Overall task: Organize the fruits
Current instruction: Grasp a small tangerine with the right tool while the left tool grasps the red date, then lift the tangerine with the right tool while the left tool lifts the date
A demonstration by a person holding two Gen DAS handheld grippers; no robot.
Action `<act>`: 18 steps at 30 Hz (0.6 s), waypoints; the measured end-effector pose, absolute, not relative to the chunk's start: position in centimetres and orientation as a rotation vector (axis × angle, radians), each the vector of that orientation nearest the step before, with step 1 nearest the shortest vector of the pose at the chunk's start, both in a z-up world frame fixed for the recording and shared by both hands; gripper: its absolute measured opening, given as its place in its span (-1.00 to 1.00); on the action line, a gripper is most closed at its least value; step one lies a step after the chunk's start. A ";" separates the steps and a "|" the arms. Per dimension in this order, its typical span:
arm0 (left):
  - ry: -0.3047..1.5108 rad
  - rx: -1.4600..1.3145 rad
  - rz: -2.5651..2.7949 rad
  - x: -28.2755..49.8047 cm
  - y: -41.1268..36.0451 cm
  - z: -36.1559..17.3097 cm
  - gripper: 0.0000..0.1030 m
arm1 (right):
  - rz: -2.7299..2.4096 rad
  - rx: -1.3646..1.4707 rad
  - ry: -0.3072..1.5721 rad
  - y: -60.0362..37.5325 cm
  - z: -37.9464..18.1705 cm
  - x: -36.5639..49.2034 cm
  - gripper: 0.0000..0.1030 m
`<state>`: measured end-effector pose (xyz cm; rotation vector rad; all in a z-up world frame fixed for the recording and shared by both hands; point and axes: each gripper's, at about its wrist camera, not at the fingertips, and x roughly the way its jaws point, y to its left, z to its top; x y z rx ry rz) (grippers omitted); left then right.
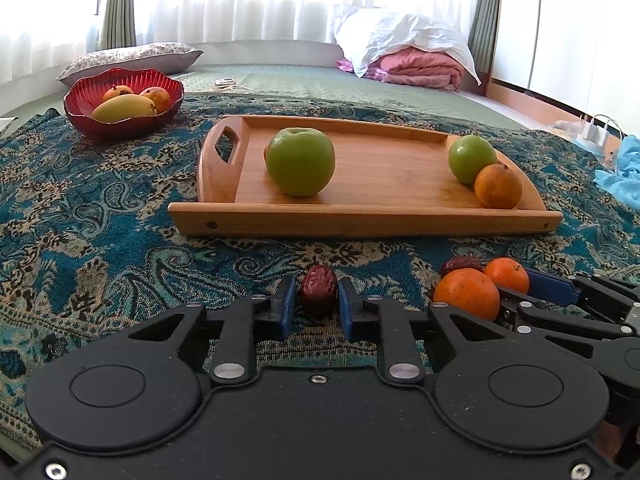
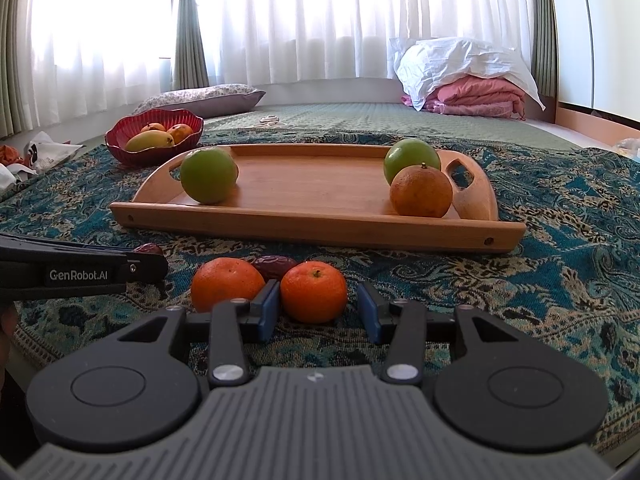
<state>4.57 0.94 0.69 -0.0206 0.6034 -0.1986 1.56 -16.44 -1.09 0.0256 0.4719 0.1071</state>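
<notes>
Item: left gripper, jaws pinched on a red date lying on the paisley cloth. Item: right gripper, jaws part-open astride a tangerine, pads not evidently pressing. Wooden tray at 12 o'clock; red bowl at 10 o'clock. Step: grasping loose fruit. Next, likely: lift, carry forward to a container.

A rectangular wooden tray is set mid-frame on a patterned blue cloth. A ribbed red bowl is placed upper left, behind it. Two round oranges are located lower centre, before the tray.
</notes>
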 end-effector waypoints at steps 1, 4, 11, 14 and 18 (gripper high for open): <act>0.603 -0.022 -0.199 4.6 1.0 0.7 -0.64 | 0.107 0.023 0.471 -16.4 -1.1 1.5 -0.05; 0.601 -0.021 -0.197 4.6 1.0 0.7 -0.64 | 0.107 0.016 0.470 -16.4 -1.1 1.5 -0.08; 0.598 -0.038 -0.189 4.5 1.0 1.0 -0.65 | 0.097 0.010 0.463 -16.3 -1.0 1.4 -0.25; 0.594 -0.034 -0.189 4.4 1.0 1.1 -0.65 | 0.093 0.023 0.463 -16.4 -0.9 1.3 -0.25; 0.588 -0.025 -0.184 4.4 0.9 1.5 -0.65 | 0.088 0.030 0.461 -16.5 -0.7 1.3 -0.25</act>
